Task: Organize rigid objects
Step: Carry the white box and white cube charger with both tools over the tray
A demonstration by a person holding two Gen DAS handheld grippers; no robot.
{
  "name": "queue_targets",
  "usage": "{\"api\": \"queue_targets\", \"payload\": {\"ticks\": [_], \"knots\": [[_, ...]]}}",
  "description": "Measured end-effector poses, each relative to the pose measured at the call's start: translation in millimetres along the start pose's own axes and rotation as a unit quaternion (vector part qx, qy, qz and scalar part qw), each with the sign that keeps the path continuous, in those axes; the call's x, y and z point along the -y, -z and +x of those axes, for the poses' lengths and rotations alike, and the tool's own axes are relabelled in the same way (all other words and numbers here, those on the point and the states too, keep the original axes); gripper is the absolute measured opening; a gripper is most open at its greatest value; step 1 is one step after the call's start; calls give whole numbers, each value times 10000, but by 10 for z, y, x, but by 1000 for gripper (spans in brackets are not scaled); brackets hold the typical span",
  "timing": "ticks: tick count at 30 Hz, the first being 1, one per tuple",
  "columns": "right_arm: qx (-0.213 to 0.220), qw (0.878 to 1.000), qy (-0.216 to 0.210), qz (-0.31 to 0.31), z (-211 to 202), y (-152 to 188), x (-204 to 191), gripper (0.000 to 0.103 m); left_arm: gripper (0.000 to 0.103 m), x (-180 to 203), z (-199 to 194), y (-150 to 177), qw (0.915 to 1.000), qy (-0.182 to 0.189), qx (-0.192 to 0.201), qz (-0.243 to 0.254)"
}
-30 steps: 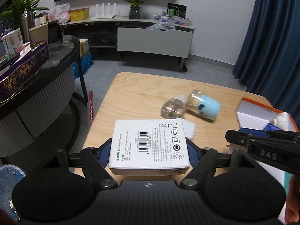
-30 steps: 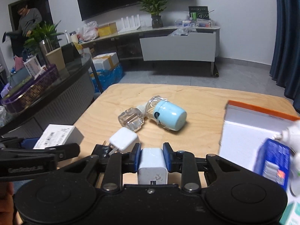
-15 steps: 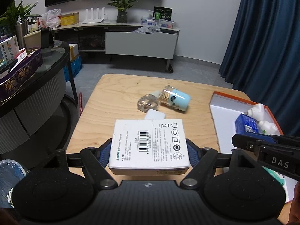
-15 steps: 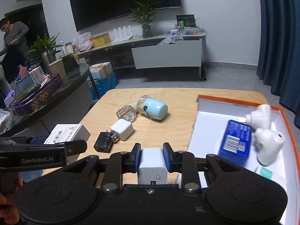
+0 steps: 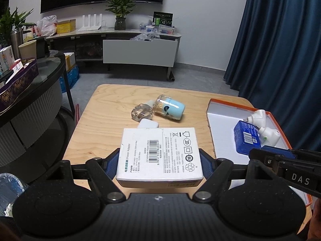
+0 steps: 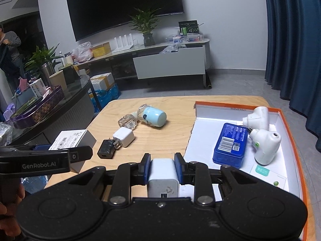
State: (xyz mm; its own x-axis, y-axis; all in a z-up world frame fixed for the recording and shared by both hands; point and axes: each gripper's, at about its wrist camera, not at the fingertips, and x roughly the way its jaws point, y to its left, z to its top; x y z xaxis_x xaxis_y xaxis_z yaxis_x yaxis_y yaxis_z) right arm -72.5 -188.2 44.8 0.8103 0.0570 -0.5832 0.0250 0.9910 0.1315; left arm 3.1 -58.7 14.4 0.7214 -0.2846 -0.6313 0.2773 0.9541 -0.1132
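On the table (image 6: pixel 176 104), the tray (image 6: pixel 291 124) lies right, with a tin (image 6: pixel 230 142) in it and two plugs (image 6: pixel 264 140) right of the tin. Left lie a jar (image 6: pixel 154 116), a stopper (image 6: pixel 127 122), and nearer, two chargers (image 6: pixel 123 137).

White barcoded box (image 5: pixel 159 154), pale-blue bottle (image 6: pixel 154 116), orange-rimmed tray (image 6: pixel 292 128), blue tin (image 6: pixel 230 142)

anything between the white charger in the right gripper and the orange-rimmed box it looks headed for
Nothing visible. The right gripper is shut on the white charger just beside the orange-rimmed box; the near box floor is bare, with the blue case further in.
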Motion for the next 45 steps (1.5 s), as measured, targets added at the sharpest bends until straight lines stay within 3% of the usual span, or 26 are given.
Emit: {"api": "queue_targets", "payload": {"ticks": [23, 45], "knots": [[179, 9995, 227, 116, -291, 57, 169, 32, 79, 244, -114, 57, 9994, 244, -30, 233], [317, 9956, 742, 480, -542, 147, 638, 32, 79, 765, -67, 68, 9944, 823, -136, 646]]}}
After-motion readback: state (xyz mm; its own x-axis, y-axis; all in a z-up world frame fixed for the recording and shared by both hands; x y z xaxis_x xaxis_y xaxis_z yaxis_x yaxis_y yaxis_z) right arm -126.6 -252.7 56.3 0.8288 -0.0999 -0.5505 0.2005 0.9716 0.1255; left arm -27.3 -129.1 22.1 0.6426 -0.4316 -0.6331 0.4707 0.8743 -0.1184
